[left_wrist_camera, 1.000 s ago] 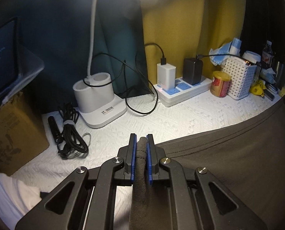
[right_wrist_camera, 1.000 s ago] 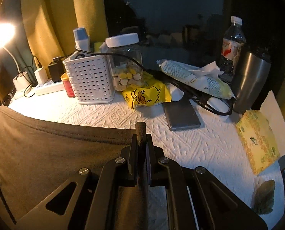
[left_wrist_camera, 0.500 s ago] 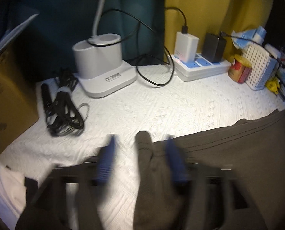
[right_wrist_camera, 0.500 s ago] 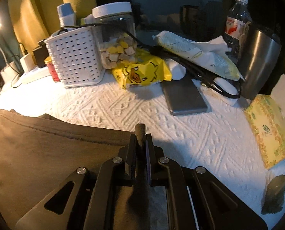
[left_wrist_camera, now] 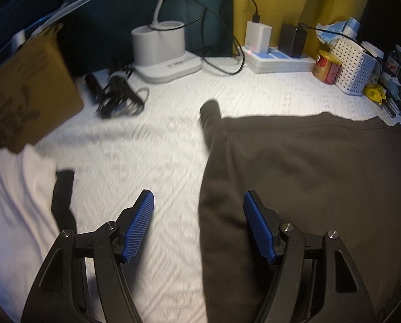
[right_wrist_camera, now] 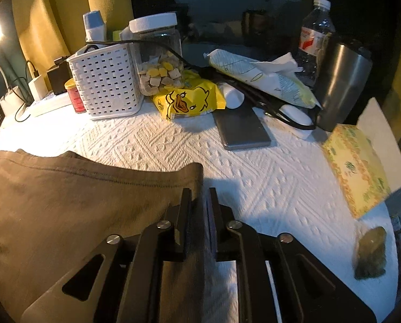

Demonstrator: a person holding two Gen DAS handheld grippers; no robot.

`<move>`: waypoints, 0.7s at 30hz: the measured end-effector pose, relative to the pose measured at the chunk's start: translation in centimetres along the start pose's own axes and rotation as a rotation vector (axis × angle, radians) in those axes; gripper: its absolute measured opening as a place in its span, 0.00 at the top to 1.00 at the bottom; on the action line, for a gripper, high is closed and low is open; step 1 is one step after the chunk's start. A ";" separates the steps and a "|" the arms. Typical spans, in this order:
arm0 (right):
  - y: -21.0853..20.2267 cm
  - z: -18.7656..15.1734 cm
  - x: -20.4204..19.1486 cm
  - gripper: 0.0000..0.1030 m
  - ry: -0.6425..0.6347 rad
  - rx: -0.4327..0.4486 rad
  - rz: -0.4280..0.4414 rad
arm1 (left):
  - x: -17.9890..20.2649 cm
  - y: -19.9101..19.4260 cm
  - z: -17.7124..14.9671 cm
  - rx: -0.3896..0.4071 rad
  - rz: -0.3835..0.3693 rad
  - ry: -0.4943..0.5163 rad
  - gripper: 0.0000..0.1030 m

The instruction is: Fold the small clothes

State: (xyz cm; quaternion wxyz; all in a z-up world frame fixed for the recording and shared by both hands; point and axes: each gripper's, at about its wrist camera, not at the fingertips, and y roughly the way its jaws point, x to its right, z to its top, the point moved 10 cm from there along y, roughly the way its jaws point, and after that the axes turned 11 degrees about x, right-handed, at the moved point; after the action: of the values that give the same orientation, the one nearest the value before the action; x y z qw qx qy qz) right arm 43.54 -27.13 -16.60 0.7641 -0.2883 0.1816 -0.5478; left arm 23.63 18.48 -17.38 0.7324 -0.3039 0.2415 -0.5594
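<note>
No legible text from my seat

I see label marks on the lamp base (left_wrist_camera: 170, 66), water bottle (right_wrist_camera: 315, 40) and red tin (right_wrist_camera: 76, 98), all too blurred to read.

White embossed cloth (right_wrist_camera: 173, 145) over the whole surface; dark garment (left_wrist_camera: 308, 167) spread flat at lower right of left view, its edge reaching lower left of right view. Upper left view: lamp base (left_wrist_camera: 165, 53), bundled black cable (left_wrist_camera: 118, 97), power strip (left_wrist_camera: 276, 59), cardboard box (left_wrist_camera: 25, 94) far left. Upper right view: white basket (right_wrist_camera: 106, 83), yellow duck packet (right_wrist_camera: 189, 101), grey phone (right_wrist_camera: 241, 129), steel tumbler (right_wrist_camera: 343, 83), tissue pack (right_wrist_camera: 356, 167).
</note>
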 end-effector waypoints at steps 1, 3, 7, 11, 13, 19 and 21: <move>-0.4 -0.1 -0.1 0.74 0.000 0.001 0.000 | -0.1 -0.1 -0.4 -0.007 0.004 0.003 0.33; -1.4 -0.2 -0.3 0.64 0.000 0.003 0.001 | -0.3 -0.3 -0.8 0.000 0.011 0.011 0.33; -3.1 -0.9 -1.0 0.63 0.002 0.002 0.003 | -0.9 -0.6 -1.2 -0.004 0.025 -0.007 0.33; -4.6 -2.1 -1.4 0.63 0.012 -0.006 0.004 | -0.9 -2.0 -1.4 0.024 0.010 -0.023 0.33; -5.6 -2.8 -1.7 0.63 0.013 -0.009 0.004 | -0.2 -3.2 -1.3 0.057 -0.015 -0.019 0.33; -8.1 -4.6 -2.9 0.63 0.028 -0.025 0.003 | 2.3 -6.1 -2.1 0.109 -0.090 -0.003 0.33; -8.9 -5.3 -3.8 0.63 0.031 -0.025 0.017 | 3.4 -6.7 -2.8 0.109 -0.115 0.000 0.33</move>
State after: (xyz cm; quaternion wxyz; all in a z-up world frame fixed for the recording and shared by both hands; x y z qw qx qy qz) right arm 32.61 -26.95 -15.06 0.7623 -0.2877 0.2027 -0.5433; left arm 18.03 13.47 -14.55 0.7143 -0.2770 0.1929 -0.6130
